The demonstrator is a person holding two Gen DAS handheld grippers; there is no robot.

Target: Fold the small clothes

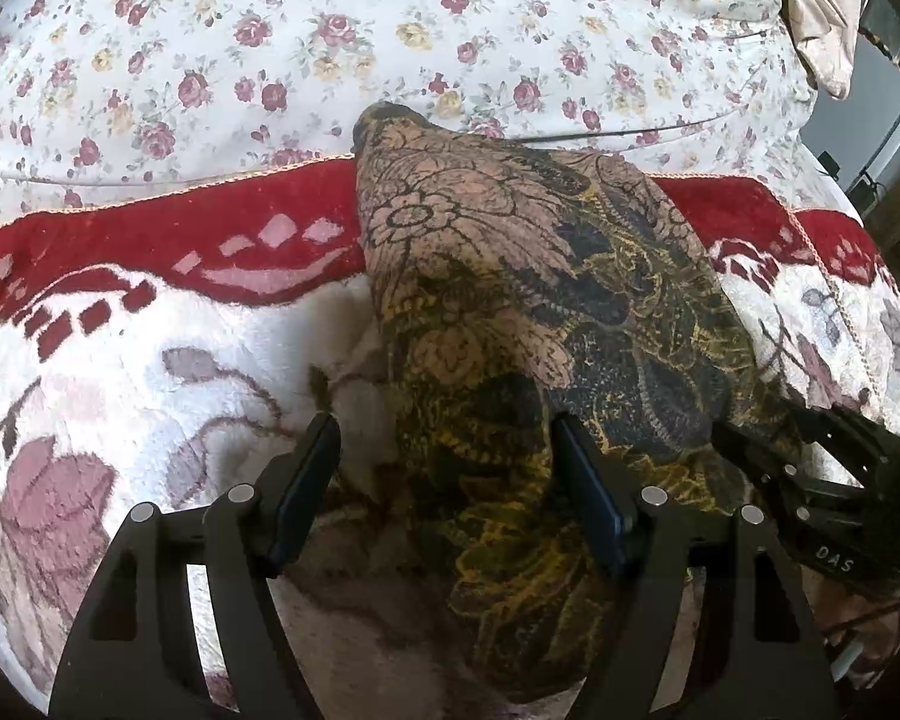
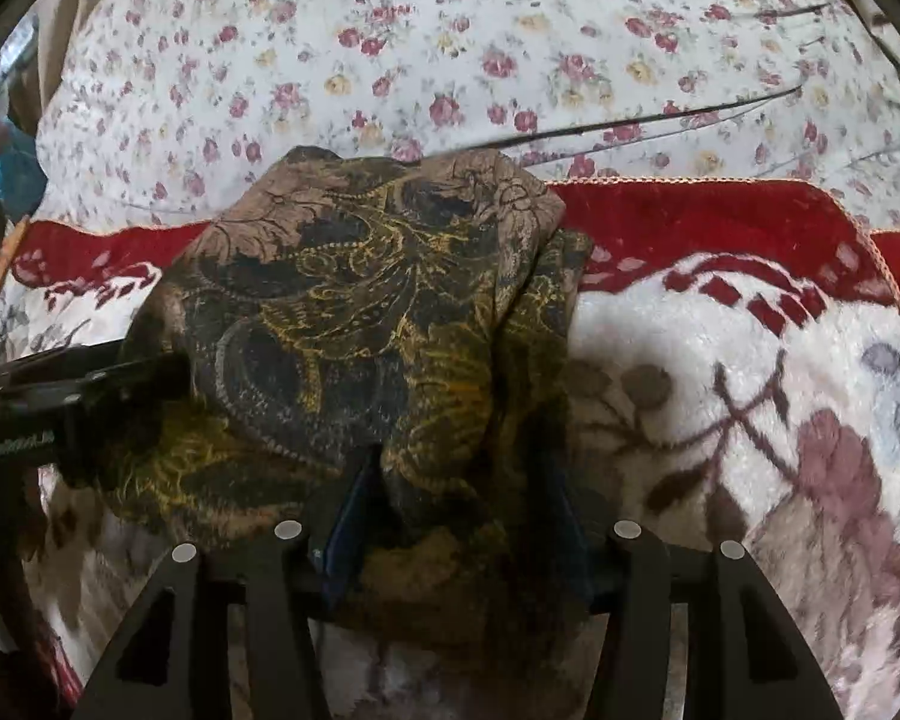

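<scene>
Brown garment (image 1: 510, 312): bunched on fleece blanket (image 1: 150, 372), far end on floral sheet (image 1: 270, 30).
Left tongs (image 1: 444, 444): spread, cloth between, unpinched.
Right tongs (image 2: 456, 474): spread, straddling a fold.

A plush white blanket (image 1: 150, 372) with a red border and mauve flowers lies near; a rose-printed sheet (image 1: 330, 30) spreads beyond it.

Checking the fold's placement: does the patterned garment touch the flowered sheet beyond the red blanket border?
Touching. In the left wrist view the garment's far tip lies past the red border, on the flowered sheet.
</scene>
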